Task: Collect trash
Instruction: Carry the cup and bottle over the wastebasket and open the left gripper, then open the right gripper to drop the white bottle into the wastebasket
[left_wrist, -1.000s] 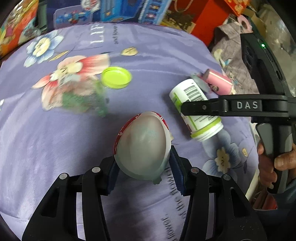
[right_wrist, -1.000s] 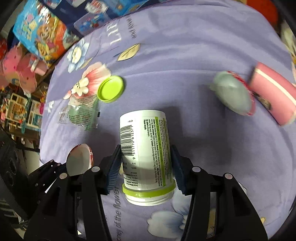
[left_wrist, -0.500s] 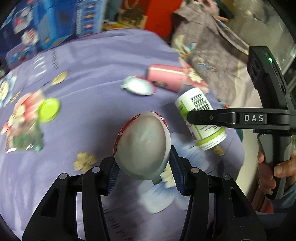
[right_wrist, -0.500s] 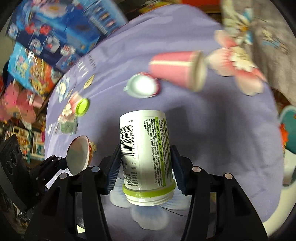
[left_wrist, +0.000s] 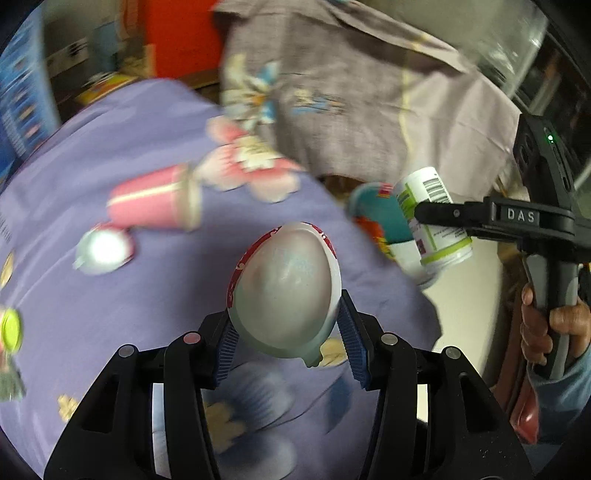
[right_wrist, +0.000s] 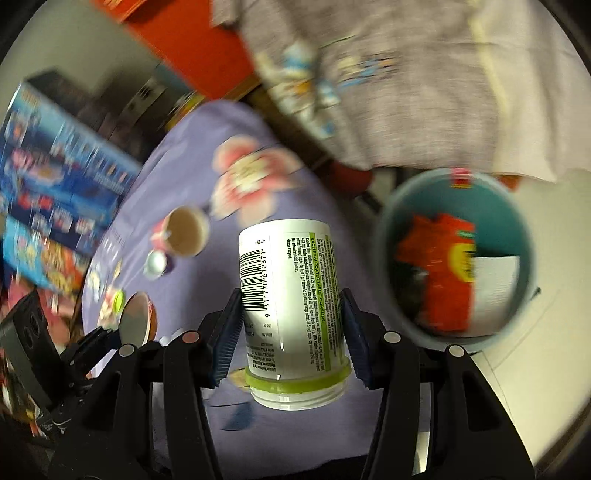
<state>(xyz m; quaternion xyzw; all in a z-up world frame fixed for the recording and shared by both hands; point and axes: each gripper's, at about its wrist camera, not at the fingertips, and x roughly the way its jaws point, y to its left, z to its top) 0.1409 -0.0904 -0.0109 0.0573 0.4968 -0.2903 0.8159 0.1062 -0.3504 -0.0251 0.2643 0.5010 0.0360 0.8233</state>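
Left tool (left_wrist: 284, 345): black plastic arms, ribbed blue pads (left_wrist: 226, 343), pinched on a thin oval foil lid (left_wrist: 283, 291) with a dull silver face, red-and-white printed rim and small pull tab at the bottom edge; held up above the surface (left_wrist: 92, 295). Right tool (right_wrist: 291, 330): same build, blue pads (right_wrist: 231, 332) pressed on both sides of a white plastic bottle (right_wrist: 290, 295), cylindrical, smooth, glossy, with barcode, fine print, a lime-green stripe down the label and a lime-green band by the threaded open neck, neck toward the camera; held in the air over the surface's edge, just beside a round teal bin (right_wrist: 456, 258). Inside the bin: crumpled red-orange wrapper (right_wrist: 437, 273) and white paper (right_wrist: 495, 284). Surface draped in soft lilac cloth printed with pink-and-white flowers. Lying on it, blurred: pink paper cup (left_wrist: 155, 203) on its side, second silvery foil lid (left_wrist: 103, 249) just beside it, lime-green cap (left_wrist: 11, 328) near the left edge. Beyond the surface: grey-mauve patterned fabric (left_wrist: 351, 92), red box (left_wrist: 173, 33), blue toy boxes (right_wrist: 55, 173). Pale floor (right_wrist: 535, 387) under the bin. Bare hand (left_wrist: 550, 332) on the right tool's grey handle, "DAS" lettered on its body.
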